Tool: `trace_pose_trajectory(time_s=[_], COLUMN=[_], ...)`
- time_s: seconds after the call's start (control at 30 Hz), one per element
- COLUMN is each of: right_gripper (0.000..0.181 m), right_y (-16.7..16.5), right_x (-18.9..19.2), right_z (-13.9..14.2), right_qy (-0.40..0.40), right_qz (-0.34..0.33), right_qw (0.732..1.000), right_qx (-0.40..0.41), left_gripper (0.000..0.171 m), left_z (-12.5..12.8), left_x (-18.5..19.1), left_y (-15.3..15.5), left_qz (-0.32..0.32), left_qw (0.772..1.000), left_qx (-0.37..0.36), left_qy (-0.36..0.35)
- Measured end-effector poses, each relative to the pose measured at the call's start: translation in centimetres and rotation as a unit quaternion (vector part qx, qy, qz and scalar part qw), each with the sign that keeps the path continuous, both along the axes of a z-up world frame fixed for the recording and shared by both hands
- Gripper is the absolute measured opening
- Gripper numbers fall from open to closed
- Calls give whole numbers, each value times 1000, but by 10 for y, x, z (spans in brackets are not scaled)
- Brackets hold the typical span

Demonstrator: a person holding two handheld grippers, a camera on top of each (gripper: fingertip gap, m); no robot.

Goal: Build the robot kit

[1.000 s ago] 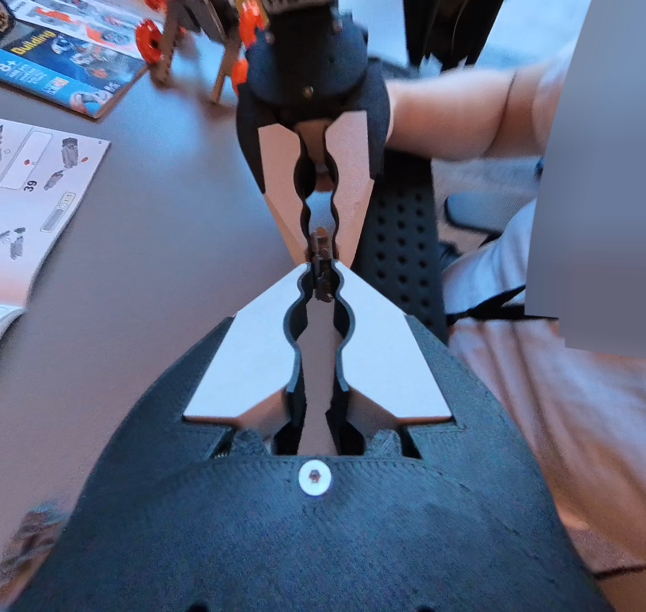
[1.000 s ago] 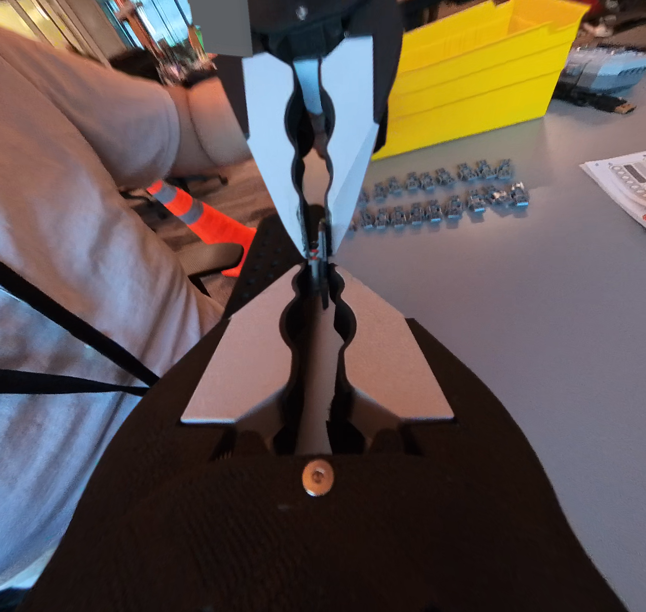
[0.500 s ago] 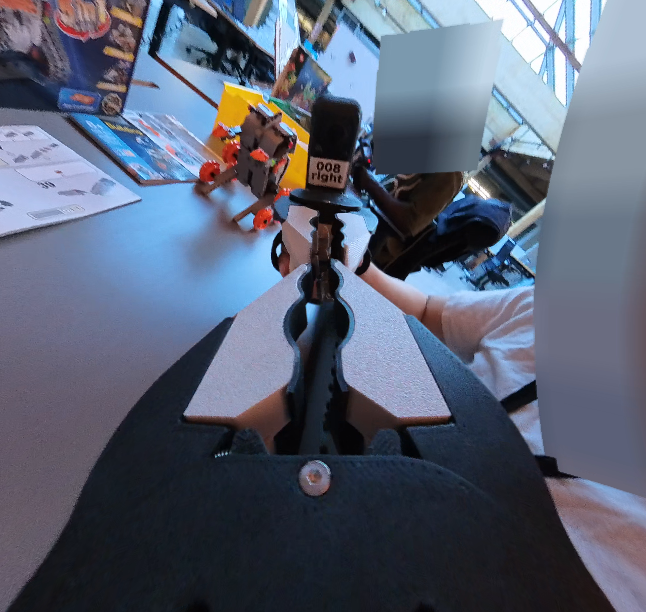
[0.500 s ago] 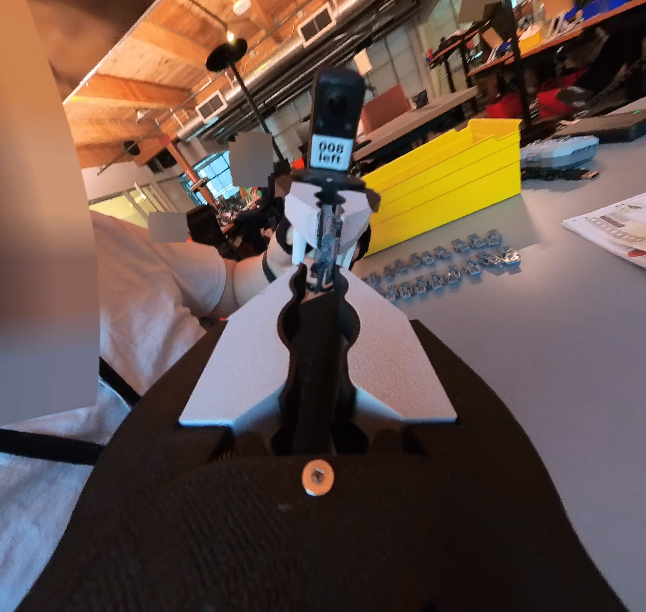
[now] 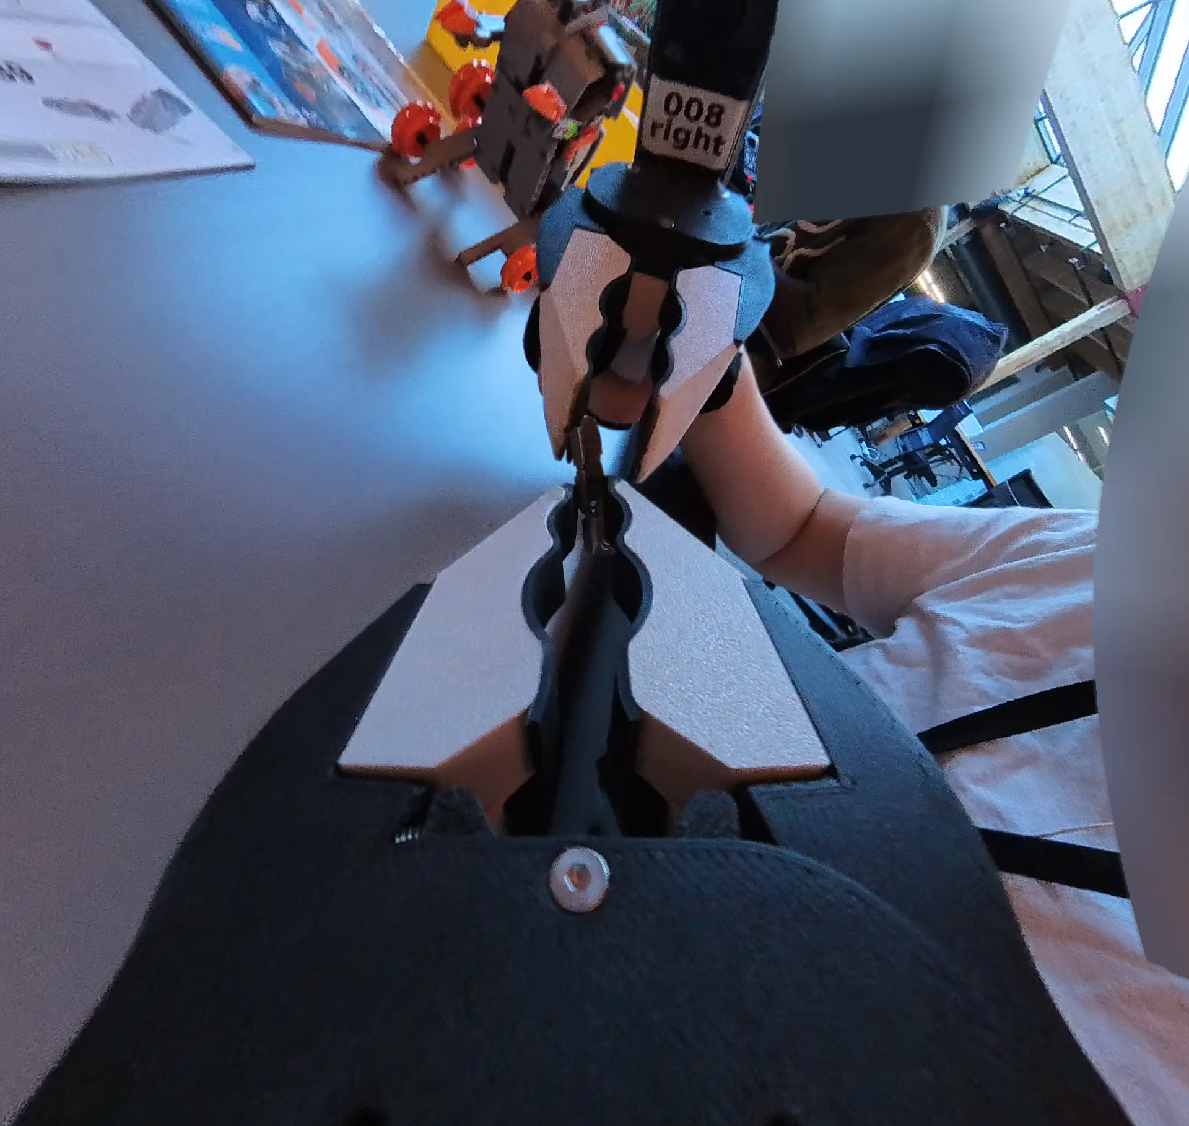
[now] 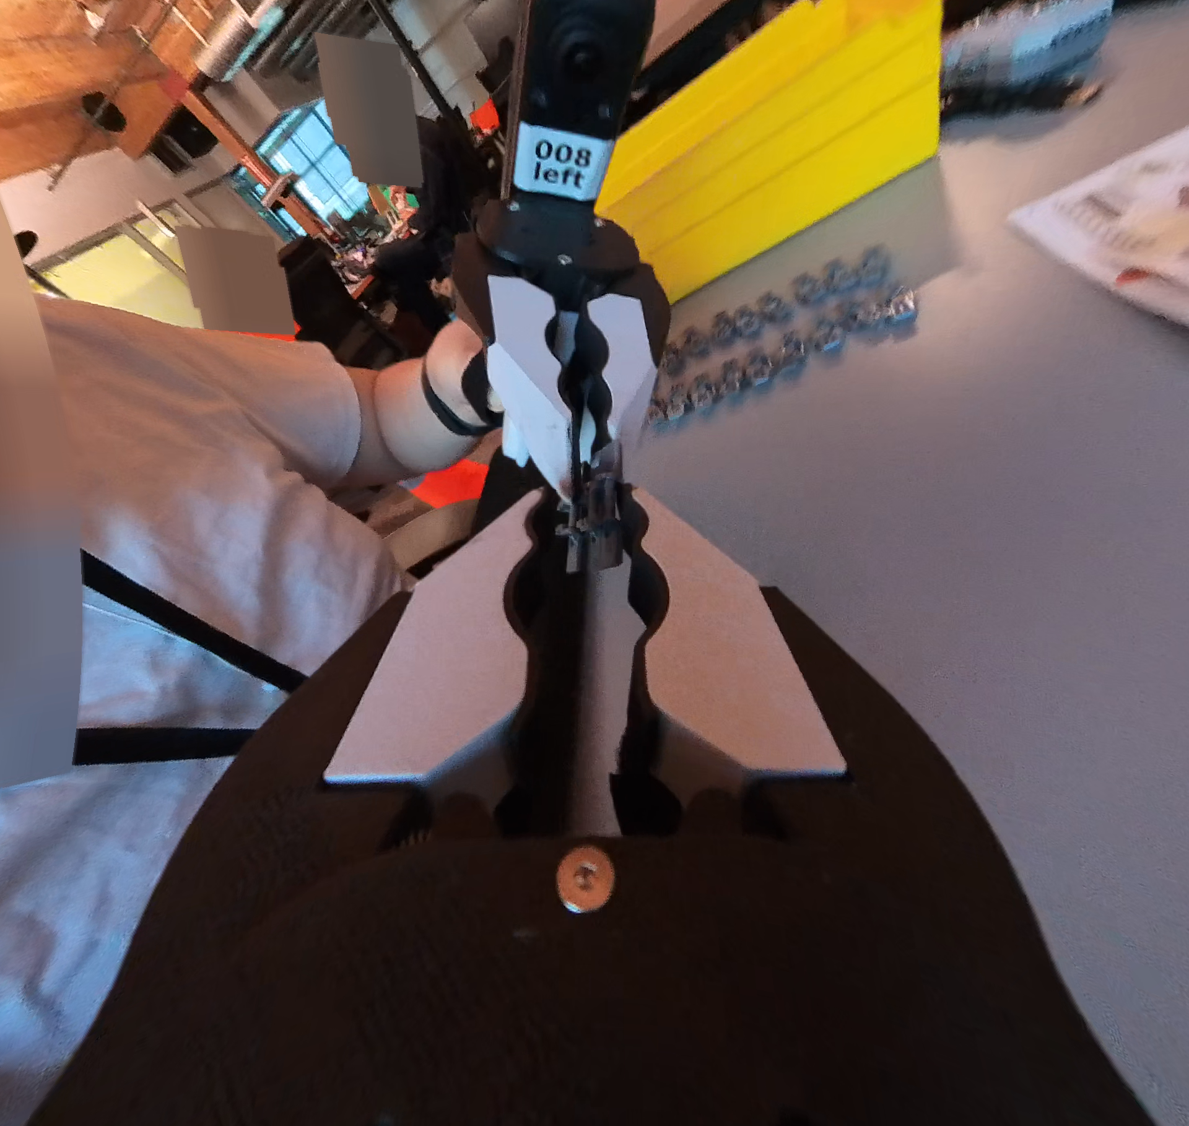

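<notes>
My left gripper (image 5: pixel 592 494) is shut on a small dark brown link piece (image 5: pixel 595 519) and holds it in the air above the grey table (image 5: pixel 225 452). My right gripper (image 6: pixel 589 497) faces it tip to tip. Its fingers stand a little apart around the other end of the dark piece (image 6: pixel 595 526). In the left wrist view the piece lies against only one finger of the right gripper (image 5: pixel 605 461). The left gripper also shows in the right wrist view (image 6: pixel 589 468). A person's bare arms hold both grippers.
A brown toy model with orange wheels (image 5: pixel 534 98), a blue booklet (image 5: pixel 270 40) and an open instruction sheet (image 5: pixel 96 98) lie on the table. A yellow bin (image 6: pixel 804 150), two rows of small grey links (image 6: pixel 785 336) and another sheet (image 6: pixel 1126 246) lie to the right. The grippers are tip to tip, or close to it.
Both grippers swung up from pointing down at the table and have tilted partly back. The right gripper's fingers have widened; the left gripper still clamps the piece.
</notes>
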State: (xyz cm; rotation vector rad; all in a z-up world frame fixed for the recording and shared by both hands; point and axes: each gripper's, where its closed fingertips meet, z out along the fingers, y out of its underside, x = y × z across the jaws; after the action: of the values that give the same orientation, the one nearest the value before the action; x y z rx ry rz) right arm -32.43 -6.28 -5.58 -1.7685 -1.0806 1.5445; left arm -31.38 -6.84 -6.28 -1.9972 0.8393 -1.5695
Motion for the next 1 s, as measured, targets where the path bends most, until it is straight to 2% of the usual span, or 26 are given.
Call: trace_pose_trajectory(time_s=[0.17, 0.4, 0.67, 0.87, 1.0], right_gripper=[16, 18, 22, 24, 14], right_y=[-3, -8, -7, -10, -13], right_x=[1, 2, 4, 1, -3], right_z=[-18, -26, -29, -29, -30], right_qy=[-46, -57, -54, -54, -51], right_qz=[19, 42, 40, 44, 53], right_qw=[999, 997, 997, 997, 995], right_qx=[-9, -38, -44, -45, -63], left_gripper=[7, 6, 6, 6, 6], left_z=[-14, -21, -15, -15, -17], left_x=[3, 4, 3, 1, 2], left_y=[-3, -6, -7, -6, -6], left_qz=[-18, -31, -29, -26, -28], left_qw=[999, 998, 998, 998, 999], left_qx=[-4, -18, -53, -46, -29], left_qy=[32, 47, 9, 17, 31])
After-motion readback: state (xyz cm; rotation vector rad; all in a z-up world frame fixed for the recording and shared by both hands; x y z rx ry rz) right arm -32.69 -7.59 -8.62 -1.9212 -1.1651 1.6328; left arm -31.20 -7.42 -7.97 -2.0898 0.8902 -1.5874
